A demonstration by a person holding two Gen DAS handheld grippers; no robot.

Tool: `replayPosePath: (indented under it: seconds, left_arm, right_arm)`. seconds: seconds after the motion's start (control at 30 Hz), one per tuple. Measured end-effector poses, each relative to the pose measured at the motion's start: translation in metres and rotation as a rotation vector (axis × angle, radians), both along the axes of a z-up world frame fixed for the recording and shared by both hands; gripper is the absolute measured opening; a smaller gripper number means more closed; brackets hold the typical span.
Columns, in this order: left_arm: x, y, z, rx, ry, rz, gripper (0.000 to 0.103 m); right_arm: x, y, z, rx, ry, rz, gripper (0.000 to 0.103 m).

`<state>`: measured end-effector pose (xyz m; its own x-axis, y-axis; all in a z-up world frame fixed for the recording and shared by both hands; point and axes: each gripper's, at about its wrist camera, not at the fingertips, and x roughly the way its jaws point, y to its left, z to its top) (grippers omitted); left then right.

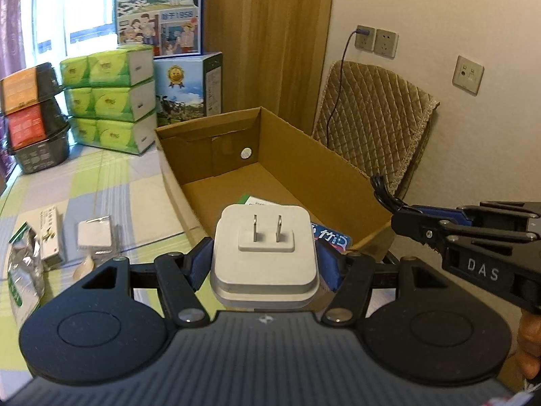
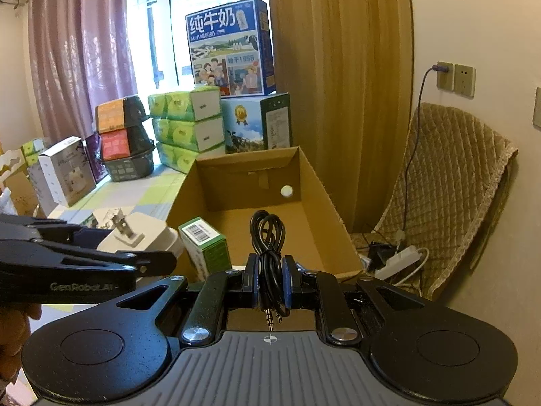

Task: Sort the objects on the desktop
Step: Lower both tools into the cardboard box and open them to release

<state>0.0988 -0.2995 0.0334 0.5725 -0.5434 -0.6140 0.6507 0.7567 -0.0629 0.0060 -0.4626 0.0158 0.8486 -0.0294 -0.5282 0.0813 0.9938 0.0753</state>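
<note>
Left gripper (image 1: 265, 264) clamps a white charger (image 1: 264, 253), its 2 prongs pointing ahead; right gripper (image 2: 270, 284) pinches a coiled black cable (image 2: 267, 237), cardboard box (image 2: 324, 216) just beyond.

- A window (image 2: 209, 17) at the back gives bright daylight.
- A purple curtain (image 2: 81, 50) hangs left of it, and a golden-brown curtain (image 2: 338, 67) on the right.
- The wall (image 1: 439, 6) is plain cream, with two sockets (image 1: 375, 41); a dark cable (image 1: 341, 67) is plugged into one.
- A chair with a quilted brown cover (image 2: 449, 186) stands against the wall.
- Below it lies what seems to be a white power strip (image 2: 399, 262).
- The table has a green and grey checked cloth (image 1: 101, 189).
</note>
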Motion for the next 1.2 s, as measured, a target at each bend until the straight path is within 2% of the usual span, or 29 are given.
replayPosePath:
  seconds: [0.67, 1.2]
  left_arm:
    - [0.049, -0.039, -0.028, 0.036, 0.028, -0.045, 0.06]
    - [0.064, -0.038, -0.033, 0.017, 0.04, -0.036, 0.06]
  right_arm:
    - [0.045, -0.013, -0.02, -0.019, 0.042, -0.004, 0.011]
    - [0.053, -0.016, -0.025, -0.018, 0.053, -0.009, 0.011]
